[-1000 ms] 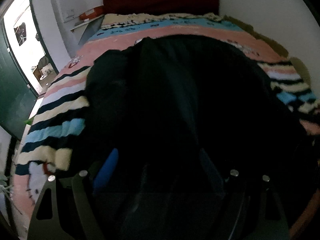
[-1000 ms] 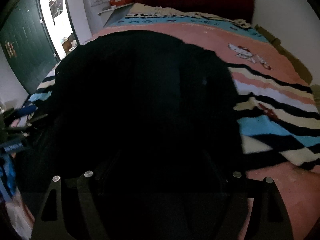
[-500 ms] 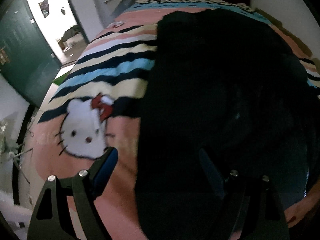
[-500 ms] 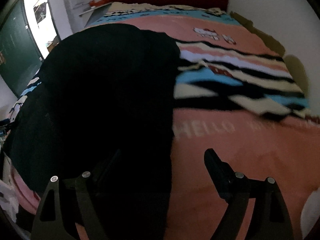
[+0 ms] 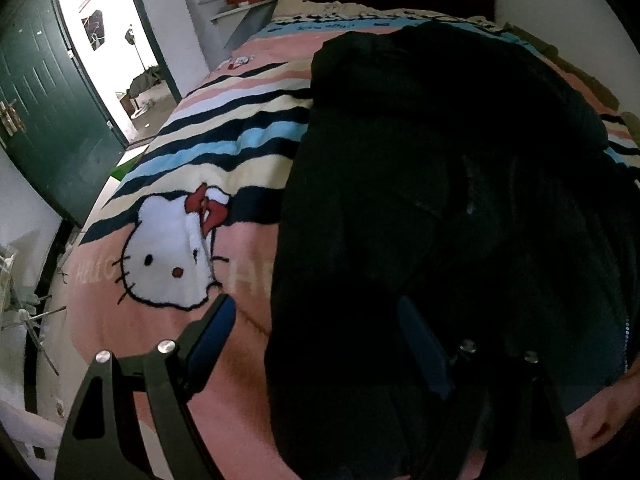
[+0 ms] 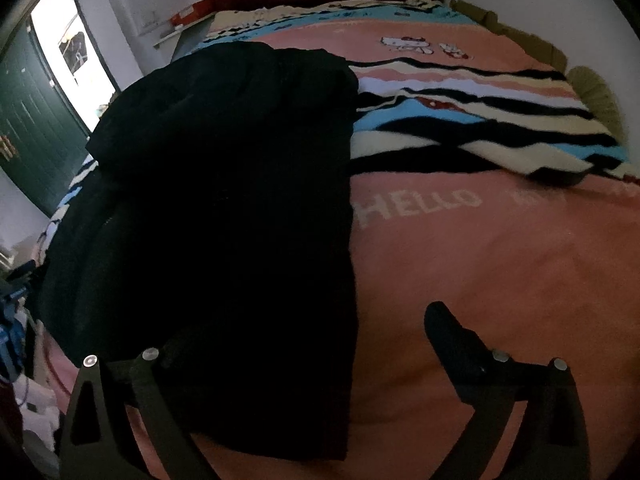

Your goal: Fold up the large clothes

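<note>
Both grippers have pulled back from the coat. Left gripper [image 5: 316, 320] is wide, holding nothing, coat [image 5: 460, 200] at 1 o'clock. Right gripper [image 6: 304, 332] is wide too, coat [image 6: 224, 184] at 11. Soft, black, lumpy, it lies on a fuzzy pink striped blanket [image 6: 480, 248].

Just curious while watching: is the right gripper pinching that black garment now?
No: the right gripper is open above the black garment.
</note>
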A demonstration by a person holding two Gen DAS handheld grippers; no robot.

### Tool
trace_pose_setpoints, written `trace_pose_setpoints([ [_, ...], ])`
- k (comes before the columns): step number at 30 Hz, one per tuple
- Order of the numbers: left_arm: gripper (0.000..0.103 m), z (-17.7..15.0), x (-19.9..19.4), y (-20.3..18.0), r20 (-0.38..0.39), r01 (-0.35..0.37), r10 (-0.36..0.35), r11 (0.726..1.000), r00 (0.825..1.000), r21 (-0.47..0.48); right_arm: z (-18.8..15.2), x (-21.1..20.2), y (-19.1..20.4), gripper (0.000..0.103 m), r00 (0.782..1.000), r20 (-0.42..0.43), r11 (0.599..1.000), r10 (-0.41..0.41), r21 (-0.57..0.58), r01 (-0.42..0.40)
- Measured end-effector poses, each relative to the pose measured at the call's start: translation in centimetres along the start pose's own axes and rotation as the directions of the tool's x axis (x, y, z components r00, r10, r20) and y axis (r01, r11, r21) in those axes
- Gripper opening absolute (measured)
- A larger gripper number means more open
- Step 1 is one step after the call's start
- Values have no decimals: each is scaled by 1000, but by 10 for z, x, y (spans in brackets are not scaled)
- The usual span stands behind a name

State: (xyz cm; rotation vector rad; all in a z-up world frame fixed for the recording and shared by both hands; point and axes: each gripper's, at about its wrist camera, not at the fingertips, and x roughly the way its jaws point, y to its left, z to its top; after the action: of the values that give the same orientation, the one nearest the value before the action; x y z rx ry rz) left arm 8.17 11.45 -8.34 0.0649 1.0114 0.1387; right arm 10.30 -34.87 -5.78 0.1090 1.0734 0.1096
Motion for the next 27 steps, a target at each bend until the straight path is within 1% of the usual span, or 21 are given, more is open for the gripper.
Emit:
trace_pose_setpoints([
  [8, 83, -3, 15, 8, -3, 59, -59, 998, 998, -21, -7, 17, 0, 102, 998, -39, 998, 42, 56, -40],
  [15, 84, -7, 28, 13, -12, 120, -120, 992, 993, -33, -9, 31, 2, 102, 995, -65, 992, 79, 103, -72],
  [20, 90, -10, 39, 21, -19, 173, -174, 983, 985, -68, -11, 38, 2, 102, 992, -77, 988, 103, 122, -94],
  [24, 92, -11, 45, 24, -25, 200, -203, 977, 979, -77, -11, 40, 3, 102, 989, -91, 987, 118, 119, -107],
  [27, 93, -13, 51, 30, -44, 243, -250, 963, 967, -117, -11, 44, 2, 102, 986, -106, 986, 132, 119, -120],
])
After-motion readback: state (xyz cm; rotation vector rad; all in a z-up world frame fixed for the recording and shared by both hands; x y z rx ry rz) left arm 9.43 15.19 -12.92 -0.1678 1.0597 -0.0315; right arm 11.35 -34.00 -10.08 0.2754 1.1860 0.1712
